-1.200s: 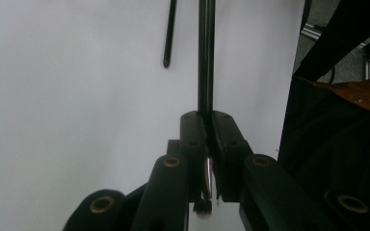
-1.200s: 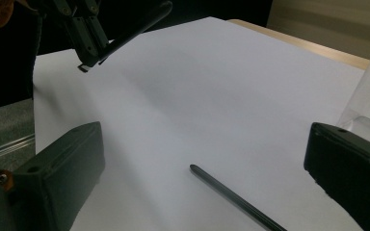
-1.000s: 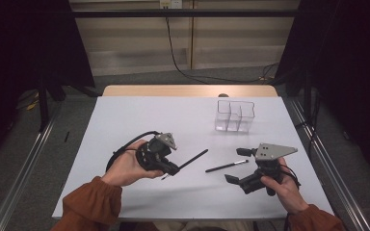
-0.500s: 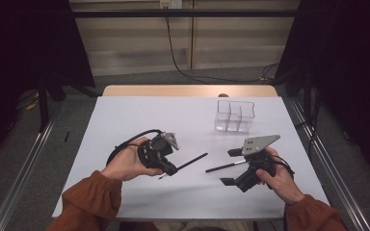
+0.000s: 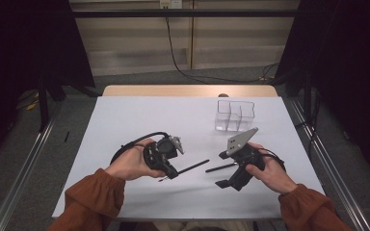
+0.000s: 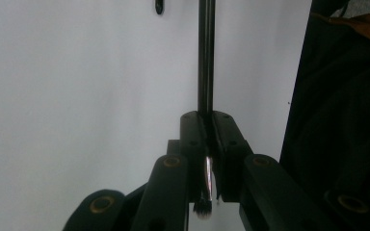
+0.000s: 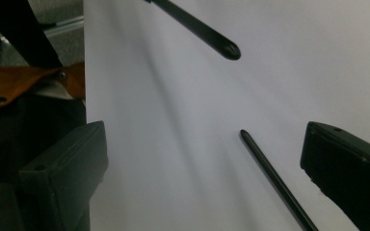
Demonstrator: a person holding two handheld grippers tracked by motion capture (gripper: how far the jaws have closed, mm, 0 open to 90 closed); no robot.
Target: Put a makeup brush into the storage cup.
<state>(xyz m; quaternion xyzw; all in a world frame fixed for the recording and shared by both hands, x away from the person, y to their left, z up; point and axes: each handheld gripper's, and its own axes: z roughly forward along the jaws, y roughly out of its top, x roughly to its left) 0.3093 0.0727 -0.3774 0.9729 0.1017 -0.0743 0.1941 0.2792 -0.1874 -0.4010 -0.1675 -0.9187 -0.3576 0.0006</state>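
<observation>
Between the left gripper's (image 5: 173,169) clamped jaws, a black brush (image 5: 192,167)

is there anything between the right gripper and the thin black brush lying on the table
Nothing visible. The right gripper has its jaws wide apart over bare white table, and the loose brush lies between them. The other brush, clamped in the left gripper, sits farther off.

A thin black brush (image 5: 192,167) juts level; a second black stick (image 5: 221,167) lies just beside it.

A black brush (image 5: 192,167) and black pen (image 5: 220,167) lie over a white table (image 5: 125,115), sleeves (image 5: 94,195) rust-orange.
</observation>
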